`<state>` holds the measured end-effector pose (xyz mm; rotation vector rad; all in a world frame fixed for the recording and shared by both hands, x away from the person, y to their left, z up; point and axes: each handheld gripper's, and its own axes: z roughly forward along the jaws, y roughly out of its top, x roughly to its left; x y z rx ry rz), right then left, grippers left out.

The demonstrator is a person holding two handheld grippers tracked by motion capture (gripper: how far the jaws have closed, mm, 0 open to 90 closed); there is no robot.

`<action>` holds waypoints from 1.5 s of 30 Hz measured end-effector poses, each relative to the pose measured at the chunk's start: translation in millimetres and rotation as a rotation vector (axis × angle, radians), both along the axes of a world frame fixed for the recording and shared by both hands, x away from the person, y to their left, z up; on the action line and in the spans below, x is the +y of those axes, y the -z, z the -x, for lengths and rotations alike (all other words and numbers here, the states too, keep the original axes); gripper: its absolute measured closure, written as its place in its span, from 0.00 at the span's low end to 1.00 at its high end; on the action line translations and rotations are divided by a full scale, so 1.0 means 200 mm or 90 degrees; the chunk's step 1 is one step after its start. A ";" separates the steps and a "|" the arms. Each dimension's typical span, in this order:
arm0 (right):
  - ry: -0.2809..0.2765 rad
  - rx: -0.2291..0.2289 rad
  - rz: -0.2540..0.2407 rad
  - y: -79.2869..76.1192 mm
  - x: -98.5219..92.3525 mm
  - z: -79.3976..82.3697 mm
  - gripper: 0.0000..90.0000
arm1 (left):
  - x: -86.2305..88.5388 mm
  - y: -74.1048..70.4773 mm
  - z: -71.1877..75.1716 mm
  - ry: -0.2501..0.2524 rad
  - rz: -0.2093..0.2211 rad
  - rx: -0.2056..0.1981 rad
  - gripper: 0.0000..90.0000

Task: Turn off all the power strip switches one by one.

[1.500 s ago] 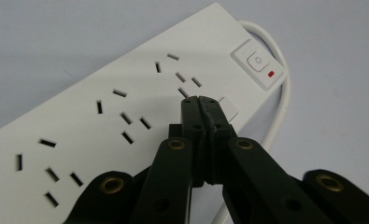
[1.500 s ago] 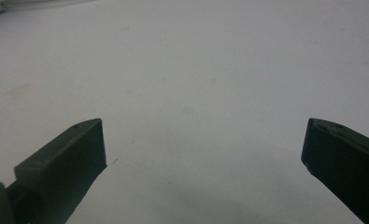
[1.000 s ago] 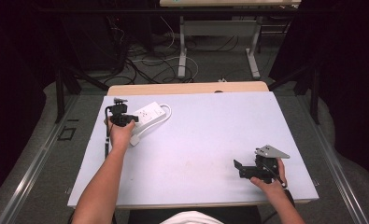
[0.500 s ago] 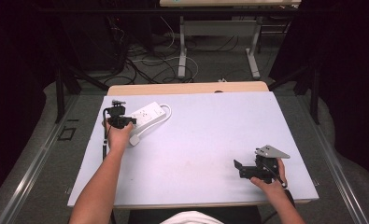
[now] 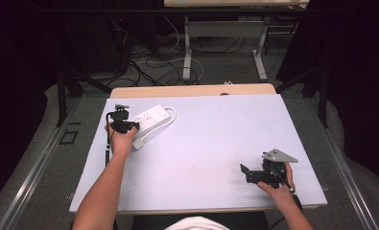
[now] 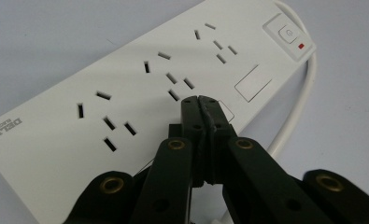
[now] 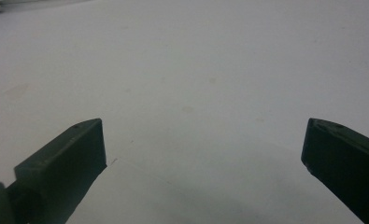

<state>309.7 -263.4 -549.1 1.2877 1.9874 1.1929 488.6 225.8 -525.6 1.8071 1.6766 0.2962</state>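
We see a white power strip (image 5: 151, 120) at the far-left part of the white table (image 5: 216, 143), long axis running diagonally from near-left to far-right, with the switch end (image 6: 288, 35) at the far end and its white cable (image 6: 296, 112) looping off that end.

Left gripper (image 5: 122, 125) sits right over the strip's near half. In the left gripper view its tips (image 6: 202, 103) are pressed together, nothing between them, hovering at or just touching the strip's top face beside the middle socket group; contact we can't confirm. The switch lies ahead and to the upper right along the strip's length, so any poke at it means travelling along the long axis away from the person.

Right gripper (image 5: 261, 175) rests near the near-right edge of the table, well apart from the strip. In the right gripper view its jaws stand wide apart with only bare table between them, holding nothing.

Left hand (image 5: 122, 141) is clearly the nearer one; our read is it does the work and the right stays parked.
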 end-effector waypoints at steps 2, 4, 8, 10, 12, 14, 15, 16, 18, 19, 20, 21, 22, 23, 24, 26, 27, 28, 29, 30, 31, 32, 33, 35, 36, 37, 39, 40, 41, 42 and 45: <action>-0.001 -0.002 0.002 0.00 0.00 0.00 0.00 | 0.00 0.00 0.00 0.000 0.000 0.001 1.00; -0.003 -0.004 0.006 0.00 0.00 0.00 0.00 | -0.01 0.01 0.00 -0.001 -0.004 0.001 1.00; -0.003 -0.006 0.005 0.00 0.00 0.00 0.00 | 0.00 0.01 0.00 0.001 -0.009 0.002 1.00; 0.001 -0.004 0.001 0.00 0.00 0.00 0.00 | 0.00 0.01 0.00 0.000 -0.004 0.001 1.00; -0.001 -0.001 0.000 0.00 0.00 0.00 0.00 | 0.01 0.01 0.00 -0.003 0.007 0.003 1.00; 0.000 -0.004 0.003 0.00 0.00 0.00 0.00 | 0.01 0.00 0.01 -0.005 0.016 0.003 1.00; 0.003 -0.006 0.003 0.00 0.00 0.00 0.00 | 0.02 0.00 0.01 -0.002 0.015 0.001 1.00; 0.003 -0.006 0.004 0.00 0.00 0.00 0.00 | 0.02 0.00 0.01 -0.002 0.015 0.001 1.00; 0.003 -0.005 0.005 0.00 0.00 0.00 0.00 | 0.03 -0.01 0.02 -0.008 0.023 -0.003 1.00; -0.001 -0.002 0.005 0.00 0.00 0.00 0.00 | 0.03 -0.02 0.03 -0.011 0.025 -0.007 1.00; 0.001 0.000 0.000 0.00 0.00 0.00 0.00 | 0.05 -0.03 0.03 -0.002 0.022 0.000 1.00; 0.000 -0.001 0.001 0.00 0.00 0.00 0.00 | 0.05 -0.03 0.04 -0.005 0.027 -0.010 1.00; 0.000 -0.001 0.000 0.00 0.00 0.00 0.00 | 0.07 -0.04 0.04 -0.002 0.029 -0.005 1.00; 0.000 0.000 0.000 0.00 0.00 0.00 0.00 | 0.07 -0.04 0.05 -0.012 0.040 -0.015 1.00; 0.000 0.000 0.000 0.00 0.00 0.00 0.00 | 0.08 -0.05 0.06 -0.011 0.035 -0.021 1.00; 0.002 0.001 0.002 0.00 0.00 0.00 0.00 | 0.10 -0.06 0.07 -0.011 0.037 -0.026 1.00; 0.000 -0.003 0.009 0.00 0.00 0.00 0.00 | 0.10 -0.07 0.08 -0.015 0.046 -0.026 1.00; 0.000 -0.003 0.009 0.00 0.00 0.00 0.00 | 0.10 -0.07 0.08 -0.013 0.045 -0.026 1.00; -0.002 -0.006 0.011 0.00 0.00 0.00 0.00 | 0.11 -0.08 0.09 -0.012 0.048 -0.021 1.00; -0.004 -0.007 0.009 0.00 0.00 0.00 0.00 | 0.11 -0.08 0.09 -0.014 0.048 -0.022 1.00; -0.004 -0.007 0.008 0.00 0.00 0.00 0.00 | 0.12 -0.08 0.10 -0.019 0.045 -0.029 1.00; -0.004 -0.007 0.008 0.00 0.00 0.00 0.00 | 0.12 -0.08 0.10 -0.019 0.045 -0.029 1.00; -0.002 -0.005 0.011 0.00 0.00 0.00 0.00 | 0.14 -0.07 0.11 -0.024 0.049 -0.033 1.00; -0.001 -0.006 0.011 0.00 0.00 0.00 0.00 | 0.15 -0.08 0.12 -0.014 0.049 -0.017 1.00; 0.002 0.000 0.006 0.00 0.00 0.00 0.00 | 0.14 -0.07 0.13 -0.028 0.054 -0.027 1.00; 0.001 -0.001 0.007 0.00 0.00 0.00 0.00 | 0.15 -0.07 0.13 -0.023 0.051 -0.021 1.00; -0.002 -0.007 0.008 0.00 0.00 0.00 0.00 | 0.15 -0.06 0.14 -0.029 0.055 -0.024 1.00; -0.002 -0.008 0.008 0.00 0.00 0.00 0.00 | 0.16 -0.06 0.14 -0.025 0.051 -0.021 1.00; 0.000 -0.005 0.009 0.00 0.00 0.00 0.00 | 0.17 -0.05 0.14 -0.026 0.053 -0.016 1.00; 0.000 -0.005 0.009 0.00 0.00 0.00 0.00 | 0.17 -0.05 0.15 -0.020 0.050 -0.011 1.00; 0.003 -0.001 0.004 0.00 0.00 0.00 0.00 | 0.18 -0.04 0.15 -0.032 0.050 -0.018 1.00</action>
